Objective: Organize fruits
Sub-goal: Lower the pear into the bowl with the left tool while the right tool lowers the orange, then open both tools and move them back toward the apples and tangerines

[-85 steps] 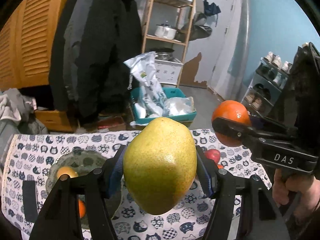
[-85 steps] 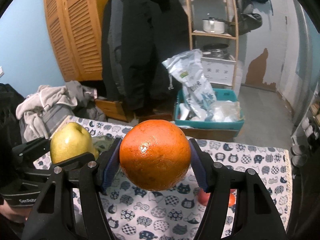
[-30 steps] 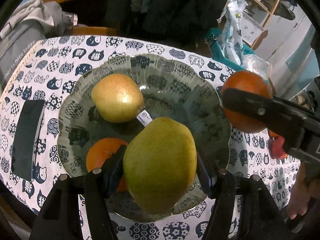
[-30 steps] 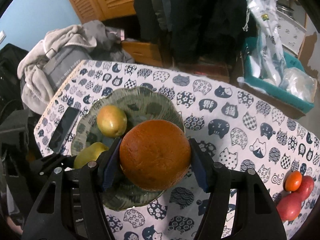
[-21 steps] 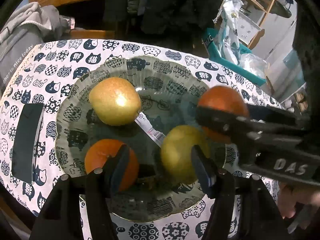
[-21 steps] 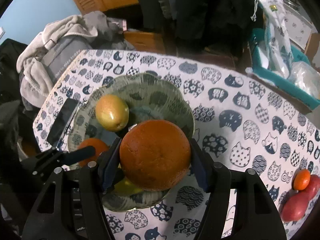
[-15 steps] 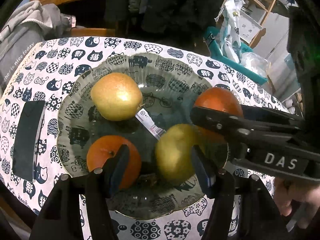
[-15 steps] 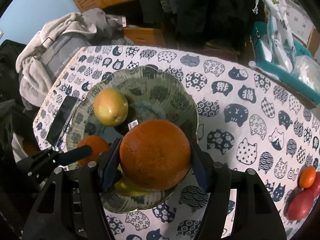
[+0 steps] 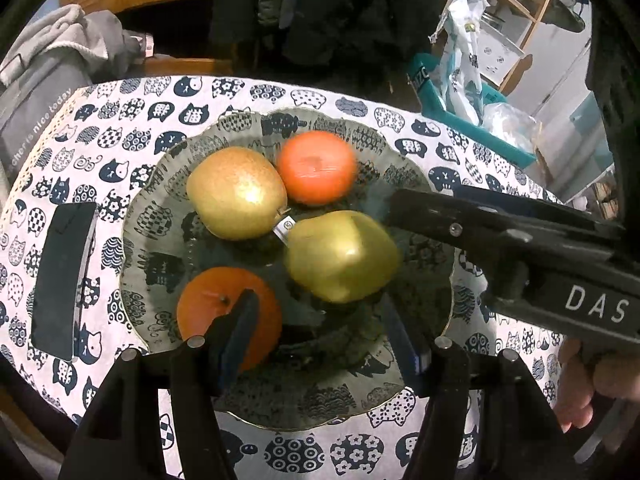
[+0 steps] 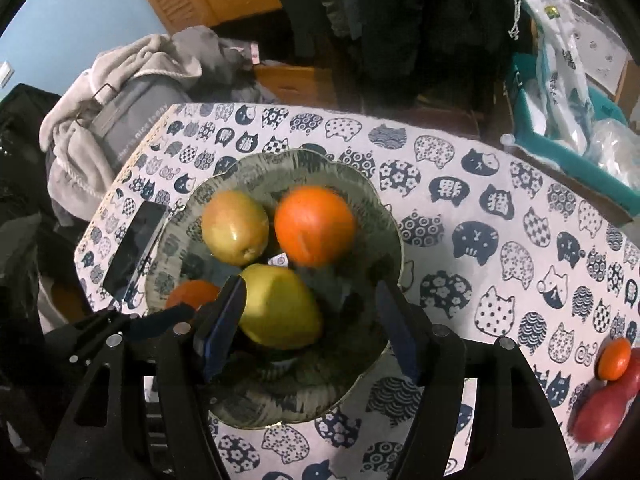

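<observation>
A patterned grey-green plate (image 9: 404, 184) on the cat-print cloth holds several fruits. A green pear (image 9: 344, 256) lies at its middle. A yellow-brown apple (image 9: 236, 192) and a blurred orange (image 9: 316, 166) lie at the far side. A second orange (image 9: 208, 304) is half hidden behind my left finger. My left gripper (image 9: 316, 308) hangs open over the plate's near part, gripping nothing. My right gripper (image 10: 310, 284) is above the plate with its jaws opening. Its pads touch no fruit, and the pear (image 10: 280, 308) lies below them, by the left finger.
A black phone (image 9: 64, 280) lies on the cloth left of the plate. A small orange (image 10: 614, 354) and red fruits (image 10: 604, 408) sit near the table's right edge. Grey clothes (image 10: 120, 92) and a teal bin (image 10: 560, 152) stand beyond the table.
The pear left my left gripper and now lies on the plate. The orange dropped out of my right gripper to the plate's far side, beside the apple.
</observation>
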### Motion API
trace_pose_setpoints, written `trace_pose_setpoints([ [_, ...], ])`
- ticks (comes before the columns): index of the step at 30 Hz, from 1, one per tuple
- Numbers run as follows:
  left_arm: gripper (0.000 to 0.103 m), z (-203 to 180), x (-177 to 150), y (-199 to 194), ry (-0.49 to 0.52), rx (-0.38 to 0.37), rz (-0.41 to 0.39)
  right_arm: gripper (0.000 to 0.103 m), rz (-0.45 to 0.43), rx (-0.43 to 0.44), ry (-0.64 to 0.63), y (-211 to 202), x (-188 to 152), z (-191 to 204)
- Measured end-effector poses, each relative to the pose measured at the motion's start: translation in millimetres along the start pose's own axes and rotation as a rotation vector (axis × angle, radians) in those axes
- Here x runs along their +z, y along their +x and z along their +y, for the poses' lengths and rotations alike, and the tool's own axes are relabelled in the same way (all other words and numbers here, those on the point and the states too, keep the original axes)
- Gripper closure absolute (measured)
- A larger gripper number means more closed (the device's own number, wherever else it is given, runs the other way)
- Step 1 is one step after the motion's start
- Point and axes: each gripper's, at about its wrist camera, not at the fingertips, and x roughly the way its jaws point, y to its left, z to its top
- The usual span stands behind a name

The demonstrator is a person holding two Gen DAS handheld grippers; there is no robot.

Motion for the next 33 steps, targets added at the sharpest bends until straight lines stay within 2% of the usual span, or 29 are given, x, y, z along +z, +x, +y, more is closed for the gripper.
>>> trace_pose_setpoints([
  [7,0.035,-6,5,-15,-0.001,0.005,-0.033,0.032,-0.063,-0.069,-0.019,-25,1,1],
  [12,0.028,-17,8,-32,0.029,0.009,-0.08,0.027,-0.138,-0.146,-0.038,-54,3,4],
  [18,0.027,-32,12,-55,0.06,-0.009,-0.133,0.026,-0.245,-0.208,-0.057,-95,4,7],
  [25,0.024,-53,16,-84,0.11,-0.026,-0.205,0.023,-0.345,-0.214,-0.03,-143,3,6],
  [33,0.022,-75,18,-111,0.155,-0.056,-0.262,0.023,-0.414,-0.23,0.0,-188,-5,-3],
])
